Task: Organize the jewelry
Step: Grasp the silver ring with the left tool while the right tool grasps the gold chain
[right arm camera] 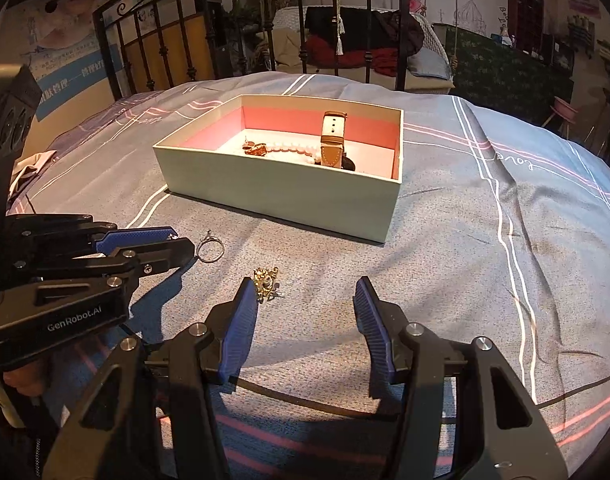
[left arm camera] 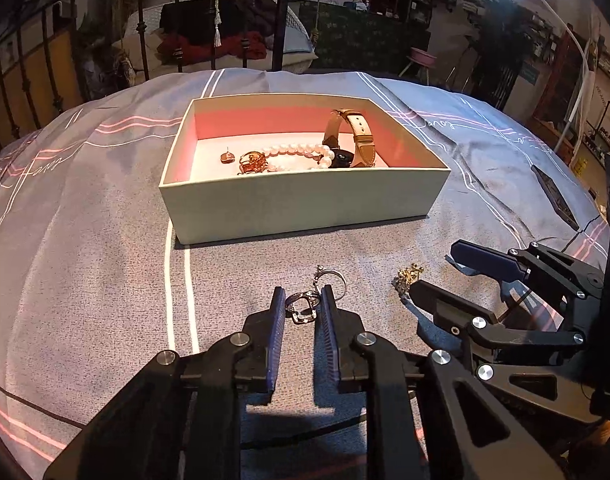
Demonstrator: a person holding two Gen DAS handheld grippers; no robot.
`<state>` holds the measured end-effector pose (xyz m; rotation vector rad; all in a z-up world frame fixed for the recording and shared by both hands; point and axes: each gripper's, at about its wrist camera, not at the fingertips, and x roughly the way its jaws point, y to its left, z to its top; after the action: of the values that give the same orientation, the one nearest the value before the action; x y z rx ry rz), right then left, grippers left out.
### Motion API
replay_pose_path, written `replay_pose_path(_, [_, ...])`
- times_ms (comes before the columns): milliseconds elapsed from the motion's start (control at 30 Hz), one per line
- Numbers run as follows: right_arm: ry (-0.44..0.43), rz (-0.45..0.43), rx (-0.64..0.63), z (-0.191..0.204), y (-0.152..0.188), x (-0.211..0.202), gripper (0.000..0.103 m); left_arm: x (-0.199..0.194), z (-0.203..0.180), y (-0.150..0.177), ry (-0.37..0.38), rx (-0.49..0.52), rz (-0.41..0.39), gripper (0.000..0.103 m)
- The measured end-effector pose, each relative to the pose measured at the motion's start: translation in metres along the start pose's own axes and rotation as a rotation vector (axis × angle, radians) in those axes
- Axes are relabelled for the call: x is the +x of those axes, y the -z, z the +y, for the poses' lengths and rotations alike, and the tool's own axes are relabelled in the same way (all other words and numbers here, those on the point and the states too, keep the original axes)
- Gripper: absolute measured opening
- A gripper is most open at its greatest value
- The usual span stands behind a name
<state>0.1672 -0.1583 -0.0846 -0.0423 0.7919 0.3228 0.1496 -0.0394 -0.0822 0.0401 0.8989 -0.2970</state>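
In the left wrist view my left gripper [left arm camera: 304, 309] is shut on a small dark silver ring [left arm camera: 302, 308] that lies on the grey bedspread. A second silver ring [left arm camera: 332, 278] lies just beyond its tips, also visible in the right wrist view [right arm camera: 211, 250]. A gold ornament [right arm camera: 267, 279] rests against the left fingertip of my right gripper [right arm camera: 305, 300], which is open and holds nothing. Further back stands the pale box [left arm camera: 301, 200] with a pink lining. Inside are a pearl bracelet [left arm camera: 297, 152], a tan-strap watch [left arm camera: 357, 136], an amber ring [left arm camera: 252, 162] and an earring [left arm camera: 227, 157].
The two grippers are close side by side, the right gripper [left arm camera: 437, 270] just right of the left one. A dark flat device [left arm camera: 555, 196] lies on the bedspread at far right. A black iron bed rail [right arm camera: 305, 20] rises behind the box.
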Motion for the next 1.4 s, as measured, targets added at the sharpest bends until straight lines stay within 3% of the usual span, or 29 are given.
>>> replay_pose_path(300, [-0.027, 0.027, -0.029, 0.011, -0.003, 0.01, 0.052, -0.002, 0.007, -0.001, -0.014, -0.019, -0.004, 0.018])
replay_pose_path(367, [-0.037, 0.035, -0.036, 0.012, -0.004, 0.012, 0.045, -0.002, 0.007, -0.001, -0.015, -0.017, -0.003, 0.018])
replay_pose_path(433, [-0.04, 0.036, -0.042, 0.013, -0.005, 0.012, 0.026, -0.002, 0.006, -0.001, -0.016, -0.015, -0.001, 0.018])
replay_pose_path(500, [-0.045, 0.035, -0.048, 0.014, -0.005, 0.011, 0.017, -0.002, 0.006, -0.002, -0.014, -0.016, -0.001, 0.018])
replay_pose_path(1167, [-0.038, 0.007, -0.027, 0.01, -0.008, 0.003, 0.017, -0.009, 0.003, -0.01, -0.003, -0.01, -0.02, 0.018])
replay_pose_path(1400, [-0.02, -0.072, -0.038, 0.006, -0.036, -0.01, 0.017, -0.023, 0.002, -0.04, -0.002, -0.001, -0.095, 0.018])
